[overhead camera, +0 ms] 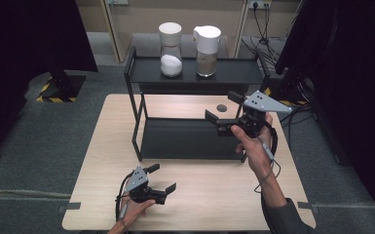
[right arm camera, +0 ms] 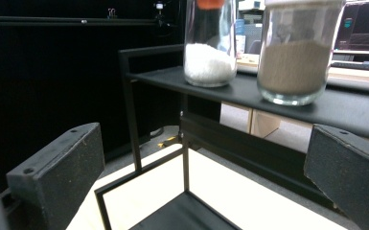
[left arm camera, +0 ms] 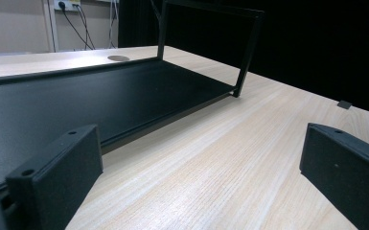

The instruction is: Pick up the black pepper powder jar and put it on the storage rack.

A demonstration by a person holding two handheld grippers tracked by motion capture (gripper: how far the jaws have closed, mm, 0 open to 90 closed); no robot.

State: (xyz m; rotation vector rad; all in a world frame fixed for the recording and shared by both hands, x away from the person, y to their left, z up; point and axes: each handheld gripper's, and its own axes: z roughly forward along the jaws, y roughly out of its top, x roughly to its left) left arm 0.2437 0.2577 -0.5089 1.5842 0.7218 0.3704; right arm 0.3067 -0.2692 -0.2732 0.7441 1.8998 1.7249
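Two jars on a black rack

The jar of white grains (overhead camera: 170, 43) and the jar of brown powder (overhead camera: 207, 45) are clear glass with white lids, side by side on the rack's (overhead camera: 234, 73) top shelf. The right tool (overhead camera: 222, 111) is held up near the rack, jaws wide apart. The left tool (overhead camera: 161, 177) sits low over the tabletop (overhead camera: 214, 195), jaws apart too.
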